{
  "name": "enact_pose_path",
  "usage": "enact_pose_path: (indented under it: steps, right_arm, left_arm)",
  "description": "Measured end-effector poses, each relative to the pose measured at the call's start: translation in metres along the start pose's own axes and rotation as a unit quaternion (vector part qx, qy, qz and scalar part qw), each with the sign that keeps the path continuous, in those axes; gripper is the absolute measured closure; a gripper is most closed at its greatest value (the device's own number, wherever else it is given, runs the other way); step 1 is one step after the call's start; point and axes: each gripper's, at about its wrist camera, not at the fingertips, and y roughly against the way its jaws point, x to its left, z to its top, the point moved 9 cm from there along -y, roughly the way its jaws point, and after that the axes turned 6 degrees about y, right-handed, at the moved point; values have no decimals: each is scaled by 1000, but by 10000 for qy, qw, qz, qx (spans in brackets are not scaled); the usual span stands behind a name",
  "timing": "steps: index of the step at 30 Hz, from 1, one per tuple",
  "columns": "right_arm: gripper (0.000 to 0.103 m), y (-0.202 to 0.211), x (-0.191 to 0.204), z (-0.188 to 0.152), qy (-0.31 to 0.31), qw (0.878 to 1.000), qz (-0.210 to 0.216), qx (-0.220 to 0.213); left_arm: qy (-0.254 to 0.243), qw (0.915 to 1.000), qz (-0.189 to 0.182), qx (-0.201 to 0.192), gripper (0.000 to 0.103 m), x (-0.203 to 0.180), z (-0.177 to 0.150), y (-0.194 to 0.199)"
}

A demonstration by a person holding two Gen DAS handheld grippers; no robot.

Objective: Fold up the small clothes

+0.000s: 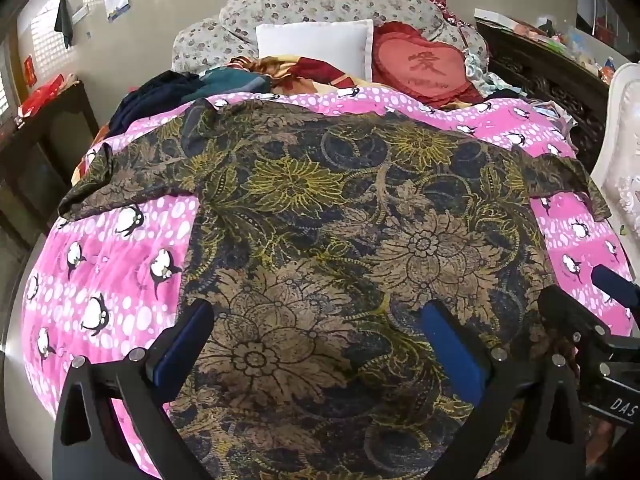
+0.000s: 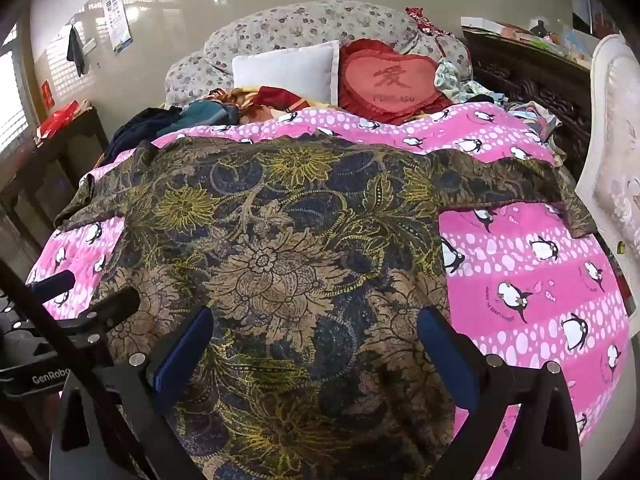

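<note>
A dark floral shirt in navy, gold and brown lies spread flat on the pink penguin blanket, sleeves out to both sides. It also shows in the right wrist view. My left gripper is open, its blue-padded fingers hovering over the shirt's lower left part. My right gripper is open over the shirt's lower right part, holding nothing. The right gripper also shows at the right edge of the left wrist view, and the left gripper at the left edge of the right wrist view.
The pink blanket covers a bed. At the head lie a white pillow, a red heart cushion, a floral pillow and a pile of dark clothes. A dark wooden cabinet stands at the right, a white chair nearer.
</note>
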Motion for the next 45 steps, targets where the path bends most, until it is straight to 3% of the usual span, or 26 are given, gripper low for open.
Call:
enact_pose_path:
  steps: [10,22,45]
  right_arm:
    - [0,-2,0,0,-176,9996,-204,103]
    - [0,-12,-3,-3,-243,9994,-203,163]
    - [0,0,-2,1,-180,9992,-335,103]
  left_arm:
    - [-80,10000,-58,-14,0,-17,-3,1]
    - [-72,9997,-224,58,0,-12,-1,-2]
    - [121,9997,-198,74,0,1,1,4]
